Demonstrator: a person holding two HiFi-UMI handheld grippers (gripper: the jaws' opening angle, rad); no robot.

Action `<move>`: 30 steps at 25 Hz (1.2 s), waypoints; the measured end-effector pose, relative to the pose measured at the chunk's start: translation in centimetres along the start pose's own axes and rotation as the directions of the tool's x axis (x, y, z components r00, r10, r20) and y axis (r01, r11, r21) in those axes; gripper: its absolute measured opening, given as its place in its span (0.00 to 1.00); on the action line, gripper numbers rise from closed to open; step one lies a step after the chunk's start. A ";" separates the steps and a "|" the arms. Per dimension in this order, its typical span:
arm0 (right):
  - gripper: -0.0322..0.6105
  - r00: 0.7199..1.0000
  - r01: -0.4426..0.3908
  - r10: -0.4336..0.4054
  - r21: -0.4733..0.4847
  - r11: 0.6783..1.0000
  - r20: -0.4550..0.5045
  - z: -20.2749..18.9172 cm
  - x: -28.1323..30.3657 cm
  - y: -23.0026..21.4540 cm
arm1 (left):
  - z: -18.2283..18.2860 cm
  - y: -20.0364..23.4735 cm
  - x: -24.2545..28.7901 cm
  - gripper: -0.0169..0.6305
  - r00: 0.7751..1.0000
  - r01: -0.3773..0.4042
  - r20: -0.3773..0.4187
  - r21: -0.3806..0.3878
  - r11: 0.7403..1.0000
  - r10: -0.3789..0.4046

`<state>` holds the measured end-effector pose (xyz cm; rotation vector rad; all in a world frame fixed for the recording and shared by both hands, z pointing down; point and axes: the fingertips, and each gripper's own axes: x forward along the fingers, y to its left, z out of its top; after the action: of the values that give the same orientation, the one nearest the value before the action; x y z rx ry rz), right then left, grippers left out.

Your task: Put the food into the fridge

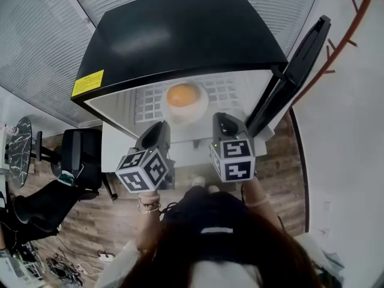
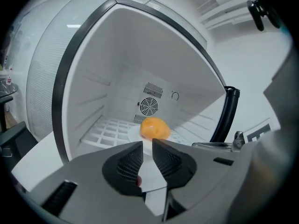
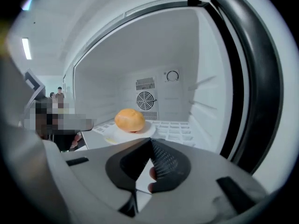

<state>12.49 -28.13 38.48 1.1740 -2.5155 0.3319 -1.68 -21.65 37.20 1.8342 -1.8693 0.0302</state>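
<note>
Inside the small black-topped fridge [image 1: 180, 35] with white walls, the round orange bread-like food [image 2: 154, 128] sits on a round white plate [image 3: 145, 129]. The plate rests on the white wire shelf [image 3: 175, 125], roughly mid-shelf, in front of the fridge's back-wall fan grille [image 2: 148, 106]. So the food is already in the fridge; my read is that placement is done.

Black fridge door [image 1: 300, 65] stands wide open at the fridge's right side, leaving the mouth free.

Left gripper [image 2: 147, 143] is outside the fridge mouth, aimed at the plate. Its jaws are a narrow gap apart with nothing between them. Right gripper [image 3: 150, 141] is also outside the mouth, jaws tip to tip and empty. Neither touches plate or food.

Likely why: the plate is set well in from the shelf's front edge so the door can swing past it, and both grippers are clear of the opening.

Remaining step, my guess: shut the door. Right gripper is the nearer one.
</note>
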 end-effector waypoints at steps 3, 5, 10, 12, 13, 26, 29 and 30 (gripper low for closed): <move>0.05 1.000 -0.023 0.023 0.004 1.000 0.000 -0.6 -1.1 0.1 | -0.9 -1.1 -1.1 0.11 1.000 -0.008 -0.007 0.007 1.000 0.008; 0.05 0.999 -0.041 0.040 0.008 0.999 0.001 -1.0 -1.8 0.3 | -1.5 -1.5 -1.9 0.11 0.999 -0.031 -0.009 0.017 0.999 0.031; 0.05 0.996 -0.090 0.091 0.012 0.996 -0.004 -2.3 -3.2 1.2 | -3.1 -2.6 -3.6 0.03 0.998 -0.065 -0.017 0.034 0.997 0.065; 0.05 0.995 -0.103 0.104 0.012 0.995 -0.016 -2.9 -3.6 1.4 | -3.7 -3.3 -4.0 0.03 0.998 -0.060 -0.020 0.038 0.997 0.061; 0.05 0.994 -0.108 0.109 0.014 0.994 -0.022 -3.2 -3.8 1.4 | -4.0 -3.6 -4.2 0.03 0.998 -0.057 -0.021 0.042 0.997 0.058; 0.05 0.985 -0.173 0.172 0.038 0.984 0.021 -3.3 -6.2 4.6 | -4.7 -4.2 -6.7 0.03 0.999 -0.041 0.010 0.039 0.998 0.041; 0.05 0.983 -0.183 0.182 0.047 0.982 0.029 -3.6 -6.9 5.9 | -4.9 -4.0 -7.7 0.03 1.000 -0.026 0.015 0.035 0.999 0.026; 0.05 0.983 -0.182 0.181 0.044 0.982 0.034 -3.7 -7.2 6.4 | -5.0 -3.9 -8.1 0.03 1.000 -0.021 0.017 0.034 0.999 0.020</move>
<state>12.65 -17.83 38.57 0.9743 -2.6611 0.4247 3.23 -12.60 37.20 1.8437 -1.9097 0.0552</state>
